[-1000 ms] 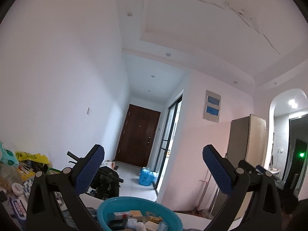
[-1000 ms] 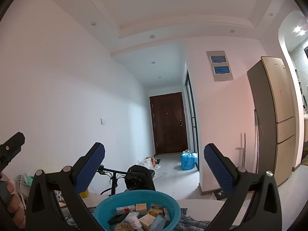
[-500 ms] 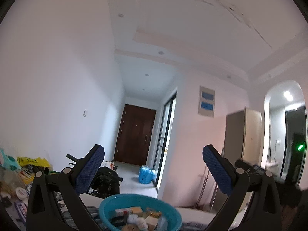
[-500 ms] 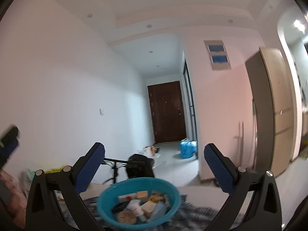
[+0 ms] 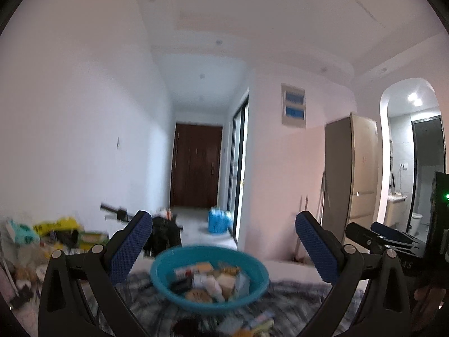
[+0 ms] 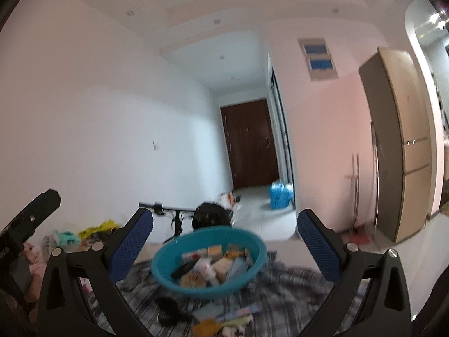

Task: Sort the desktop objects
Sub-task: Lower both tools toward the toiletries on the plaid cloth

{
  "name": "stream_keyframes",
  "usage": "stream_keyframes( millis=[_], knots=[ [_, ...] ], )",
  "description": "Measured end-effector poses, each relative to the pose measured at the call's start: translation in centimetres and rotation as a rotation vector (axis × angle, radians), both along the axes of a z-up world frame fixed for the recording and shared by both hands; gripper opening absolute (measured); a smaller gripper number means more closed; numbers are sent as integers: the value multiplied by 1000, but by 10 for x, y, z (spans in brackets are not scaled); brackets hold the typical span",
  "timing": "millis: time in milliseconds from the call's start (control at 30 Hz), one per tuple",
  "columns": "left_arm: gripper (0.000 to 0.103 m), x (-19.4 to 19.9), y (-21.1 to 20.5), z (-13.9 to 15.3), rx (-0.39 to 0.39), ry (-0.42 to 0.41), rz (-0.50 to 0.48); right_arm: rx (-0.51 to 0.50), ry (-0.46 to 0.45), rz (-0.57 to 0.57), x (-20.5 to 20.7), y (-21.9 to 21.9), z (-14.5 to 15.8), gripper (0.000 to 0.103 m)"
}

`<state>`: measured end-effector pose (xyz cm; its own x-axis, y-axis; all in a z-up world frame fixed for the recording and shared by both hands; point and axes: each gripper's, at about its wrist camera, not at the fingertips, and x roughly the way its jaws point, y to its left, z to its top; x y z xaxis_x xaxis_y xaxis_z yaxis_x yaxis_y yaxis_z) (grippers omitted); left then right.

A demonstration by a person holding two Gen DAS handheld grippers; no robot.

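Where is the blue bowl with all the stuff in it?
In both views the blue bowl sits low in the middle, on the checked cloth, between each open tool's pads.

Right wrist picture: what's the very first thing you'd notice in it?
The round teal plastic basin heaped with small boxes and packets grabs the eye, sitting on a grey plaid cloth low in the middle. It sits framed between the blue-padded fingers of the open right gripper. Behind it a hallway leads to a dark brown wooden door.
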<state>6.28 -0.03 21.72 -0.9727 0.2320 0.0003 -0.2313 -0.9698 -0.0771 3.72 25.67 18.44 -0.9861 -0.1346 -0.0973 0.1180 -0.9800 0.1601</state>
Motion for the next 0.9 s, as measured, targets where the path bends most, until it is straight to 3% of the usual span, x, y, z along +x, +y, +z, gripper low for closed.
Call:
stream_keyframes(
  millis=[67,300,500,700,900],
  knots=[
    [103,-6,2,-13,-22,-55,10,5,-24,-12,3,3,-11,103],
    [103,-36,-6,-51,28,-207,12,2,-85,-47,1,10,-34,103],
    [103,-63,1,-85,-1,-327,5,34,-120,-63,-7,0,-52,103],
    [103,-61,10,-114,-45,-332,19,21,-210,-15,-18,-8,-76,103],
    [103,-70,15,-139,-47,-425,-8,20,-287,17,-27,-19,-100,103]
  ],
)
